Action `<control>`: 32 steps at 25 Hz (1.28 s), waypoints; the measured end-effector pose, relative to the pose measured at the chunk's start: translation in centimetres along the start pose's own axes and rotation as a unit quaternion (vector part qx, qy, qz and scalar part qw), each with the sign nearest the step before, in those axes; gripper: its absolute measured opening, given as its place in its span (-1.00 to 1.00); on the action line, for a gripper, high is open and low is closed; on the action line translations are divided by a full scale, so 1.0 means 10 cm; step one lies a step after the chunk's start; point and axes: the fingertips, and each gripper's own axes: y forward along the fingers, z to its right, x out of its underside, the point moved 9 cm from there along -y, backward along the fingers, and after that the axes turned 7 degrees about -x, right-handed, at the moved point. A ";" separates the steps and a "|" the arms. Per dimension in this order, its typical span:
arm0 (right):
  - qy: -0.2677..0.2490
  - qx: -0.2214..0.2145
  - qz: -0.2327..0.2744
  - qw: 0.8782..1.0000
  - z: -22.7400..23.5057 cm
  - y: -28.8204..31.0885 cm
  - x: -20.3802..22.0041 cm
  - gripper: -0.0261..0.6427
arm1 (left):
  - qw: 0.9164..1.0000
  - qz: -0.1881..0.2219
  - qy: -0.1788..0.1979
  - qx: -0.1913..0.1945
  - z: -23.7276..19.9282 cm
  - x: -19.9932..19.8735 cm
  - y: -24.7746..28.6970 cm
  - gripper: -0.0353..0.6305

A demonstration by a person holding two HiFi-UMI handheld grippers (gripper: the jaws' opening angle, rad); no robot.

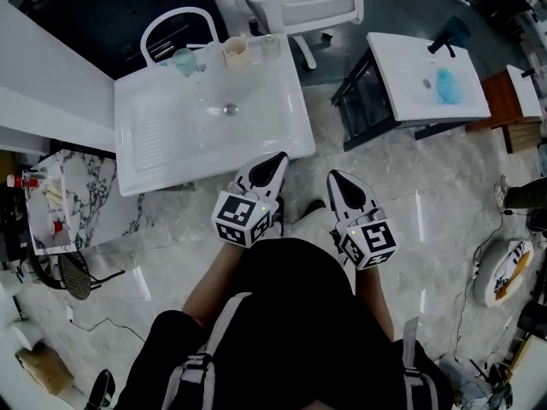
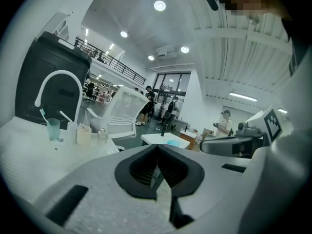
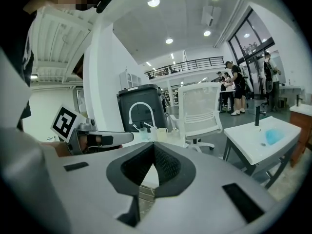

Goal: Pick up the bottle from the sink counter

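Round recessed ceiling lights [image 2: 159,5] and a tall window wall [image 3: 251,38] fill the hall with even, cool light, which nearly washes out the white sink counter [image 1: 154,156] in the head view and lays pale streaks of glare on the polished marble floor [image 1: 419,212]. Both gripper views bow sharply toward their edges and end in a dark round vignette, their close foreground soft and out of focus while the far background stays fairly crisp.
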 end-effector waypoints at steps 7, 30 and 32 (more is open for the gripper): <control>0.008 -0.011 -0.012 1.000 0.22 0.25 -0.03 -0.91 | 1.000 -0.008 -0.015 0.015 -0.15 0.00 0.20 -0.83; -0.021 -0.161 -0.024 0.986 1.85 1.52 -0.96 -0.91 | 0.990 0.025 -0.040 -0.130 -0.36 -0.62 1.65 -0.83; -0.023 -0.175 -0.025 0.984 2.00 1.62 -1.03 -0.91 | 0.989 0.022 -0.046 -0.142 -0.37 -0.64 1.80 -0.83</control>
